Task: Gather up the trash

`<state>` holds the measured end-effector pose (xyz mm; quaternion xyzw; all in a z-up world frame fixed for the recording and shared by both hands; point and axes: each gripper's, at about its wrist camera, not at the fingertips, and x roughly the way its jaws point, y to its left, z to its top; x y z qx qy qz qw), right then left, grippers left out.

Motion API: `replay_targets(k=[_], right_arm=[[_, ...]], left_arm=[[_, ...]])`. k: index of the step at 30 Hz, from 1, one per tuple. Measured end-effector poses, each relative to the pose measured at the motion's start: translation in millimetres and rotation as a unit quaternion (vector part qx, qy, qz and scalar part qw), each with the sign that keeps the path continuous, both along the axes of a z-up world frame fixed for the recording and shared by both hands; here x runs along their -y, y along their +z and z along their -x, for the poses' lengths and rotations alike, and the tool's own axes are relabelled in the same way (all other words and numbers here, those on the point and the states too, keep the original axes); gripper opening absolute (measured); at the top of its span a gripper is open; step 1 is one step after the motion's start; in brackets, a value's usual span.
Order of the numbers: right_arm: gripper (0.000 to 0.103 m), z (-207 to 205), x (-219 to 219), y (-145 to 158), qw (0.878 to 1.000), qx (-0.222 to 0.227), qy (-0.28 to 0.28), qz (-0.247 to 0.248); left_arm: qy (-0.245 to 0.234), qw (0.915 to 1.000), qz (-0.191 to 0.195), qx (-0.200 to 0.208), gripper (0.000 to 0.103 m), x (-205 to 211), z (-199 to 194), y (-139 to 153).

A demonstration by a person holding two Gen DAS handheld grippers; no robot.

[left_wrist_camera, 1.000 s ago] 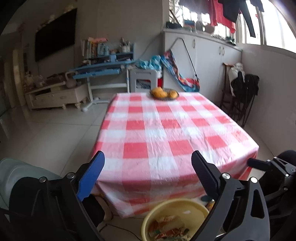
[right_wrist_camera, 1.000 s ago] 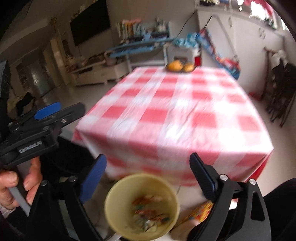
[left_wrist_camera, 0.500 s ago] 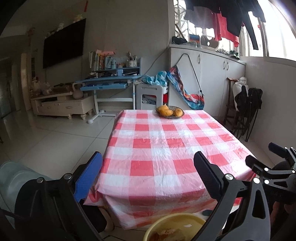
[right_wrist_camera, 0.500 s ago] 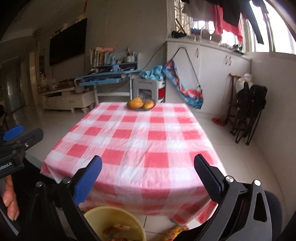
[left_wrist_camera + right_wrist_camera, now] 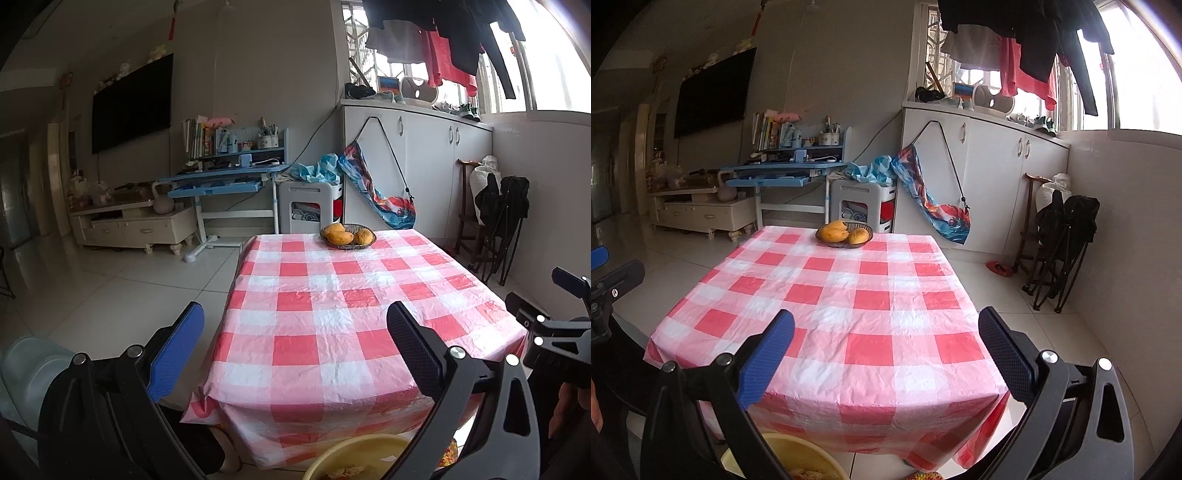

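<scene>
A yellow trash basin [image 5: 354, 456] with wrappers inside sits on the floor below the near table edge; it also shows in the right wrist view [image 5: 798, 458]. My left gripper [image 5: 295, 347] is open and empty, held above the near edge of the table with the red and white checked cloth [image 5: 332, 325]. My right gripper [image 5: 886, 350] is open and empty, also above that near edge [image 5: 849, 314]. A colourful wrapper [image 5: 925, 475] lies on the floor by the basin. No trash shows on the cloth.
A basket of mangoes [image 5: 348, 236] stands at the table's far end [image 5: 844, 233]. Folded black chairs [image 5: 1060, 236] lean on the right wall. A blue desk [image 5: 221, 184] and white cabinets [image 5: 424, 166] stand behind. A pale bin [image 5: 26, 373] is at left.
Both grippers have risen and tilted up from the basin to face the table top. The basin has slid almost out of view at the bottom.
</scene>
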<state>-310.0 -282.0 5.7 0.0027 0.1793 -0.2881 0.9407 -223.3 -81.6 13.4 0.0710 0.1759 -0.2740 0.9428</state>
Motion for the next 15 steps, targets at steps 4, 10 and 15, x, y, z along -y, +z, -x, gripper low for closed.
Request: replay_targets(k=[4,10,15], right_arm=[[0.095,1,-1,-8,1.0,-0.006,0.001,0.001],[0.095,8,2,-19,1.0,-0.012,-0.006,-0.011],[0.095,11,1,-20,1.0,-0.011,-0.005,-0.014]], left_arm=[[-0.001,1.0,-0.002,0.001,0.096,2,1,-2],[-0.003,1.0,0.003,-0.009,0.096,5,4,-5],[-0.006,1.0,-0.004,-0.006,0.096,9,8,-8]])
